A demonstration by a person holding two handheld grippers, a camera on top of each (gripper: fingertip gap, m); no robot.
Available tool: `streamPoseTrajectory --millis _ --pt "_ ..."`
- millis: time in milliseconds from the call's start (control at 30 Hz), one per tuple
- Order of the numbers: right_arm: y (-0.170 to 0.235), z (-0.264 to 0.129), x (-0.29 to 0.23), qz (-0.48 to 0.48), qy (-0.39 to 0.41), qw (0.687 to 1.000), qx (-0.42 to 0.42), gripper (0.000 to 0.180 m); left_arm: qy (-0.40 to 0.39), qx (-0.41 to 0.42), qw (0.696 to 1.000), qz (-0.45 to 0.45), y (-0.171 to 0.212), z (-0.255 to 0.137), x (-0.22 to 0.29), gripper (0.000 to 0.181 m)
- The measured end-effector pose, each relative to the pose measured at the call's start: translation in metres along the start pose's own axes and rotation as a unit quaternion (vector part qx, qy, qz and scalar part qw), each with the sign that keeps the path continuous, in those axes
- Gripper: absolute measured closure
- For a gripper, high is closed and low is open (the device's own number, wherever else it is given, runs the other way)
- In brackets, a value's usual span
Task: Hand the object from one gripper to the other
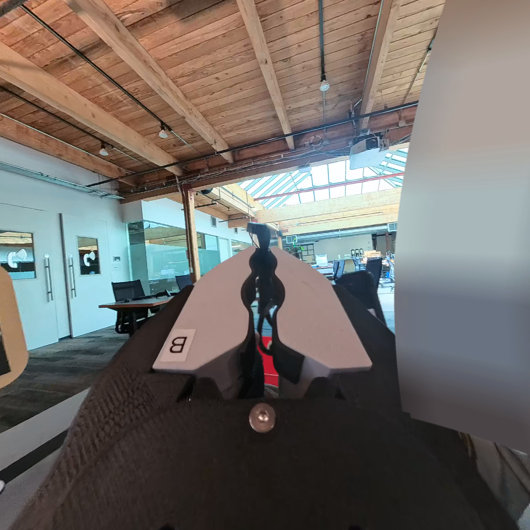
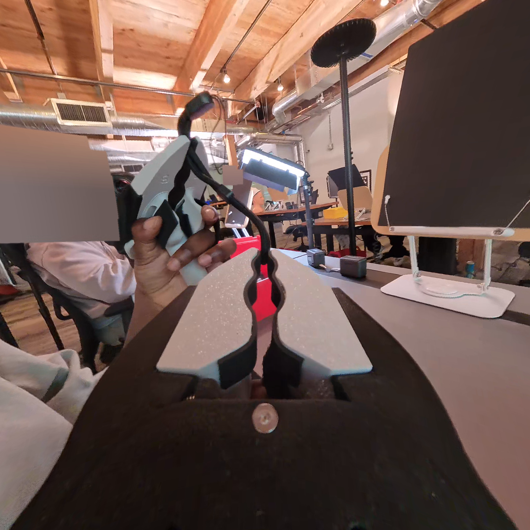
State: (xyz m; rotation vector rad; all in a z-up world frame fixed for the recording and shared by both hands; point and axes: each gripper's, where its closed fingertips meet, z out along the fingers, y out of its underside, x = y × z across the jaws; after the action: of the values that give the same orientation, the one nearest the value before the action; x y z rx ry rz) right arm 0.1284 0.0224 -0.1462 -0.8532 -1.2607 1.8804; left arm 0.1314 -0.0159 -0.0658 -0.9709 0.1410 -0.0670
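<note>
Black cable (image 2: 229, 195) spans both grippers, well above the grey surface (image 2: 430, 358). Left gripper (image 2: 189, 143): jaws pressed together on the cable, near one end; a short length with a black plug (image 2: 200, 104) sticks out past the tips and curls over. A hand (image 2: 172, 252) holds this gripper, tilted up toward the wooden ceiling (image 2: 143, 43). Left wrist view confirms: cable (image 1: 262, 275) runs down the wavy gap between the grey fingers (image 1: 218, 309), plug (image 1: 256, 227) past the tips.

Right gripper (image 2: 265, 253): jaws nearly together, pinching the cable right at the tips. From there the cable arcs up and left to the left gripper. Both hold it at once.

Red box (image 2: 258, 286) lies on the surface behind the right gripper's tips. A dark tablet on a white stand (image 2: 447, 295) sits to the right of the right gripper, on the same surface.
</note>
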Motion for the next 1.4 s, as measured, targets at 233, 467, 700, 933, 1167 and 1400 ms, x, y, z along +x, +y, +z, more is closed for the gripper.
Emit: streamPoseTrajectory --millis 233,467,700,933,1167,1400 --pt "-0.019 -0.015 0.023 -0.209 0.096 0.973 -0.029 0.177 -0.089 0.031 0.994 0.056 -0.031 -0.027 -0.043 0.123" --pt "-0.037 -0.024 0.022 -0.45 0.162 0.878 -0.033 0.177 -0.014 -0.113 0.987 0.11 0.012 -0.021 -0.02 0.124" --pt "-0.037 -0.023 0.001 -0.612 0.155 0.775 -0.024 0.177 0.057 -0.227 0.966 0.112 0.084 0.004 0.016 0.128" --pt "-0.03 -0.021 -0.013 -0.659 0.127 0.741 -0.021 0.177 0.1 -0.217 0.966 0.095 0.083 0.005 0.031 0.171" --pt "-0.04 -0.025 -0.006 -0.579 0.151 0.801 -0.015 0.164 0.062 -0.168 0.979 0.099 0.062 0.007 0.019 0.173" --pt "-0.029 -0.016 -0.001 -0.18 0.038 0.983 0.003 0.152 -0.019 -0.019 0.998 0.056 0.008 0.0 -0.012 0.173"
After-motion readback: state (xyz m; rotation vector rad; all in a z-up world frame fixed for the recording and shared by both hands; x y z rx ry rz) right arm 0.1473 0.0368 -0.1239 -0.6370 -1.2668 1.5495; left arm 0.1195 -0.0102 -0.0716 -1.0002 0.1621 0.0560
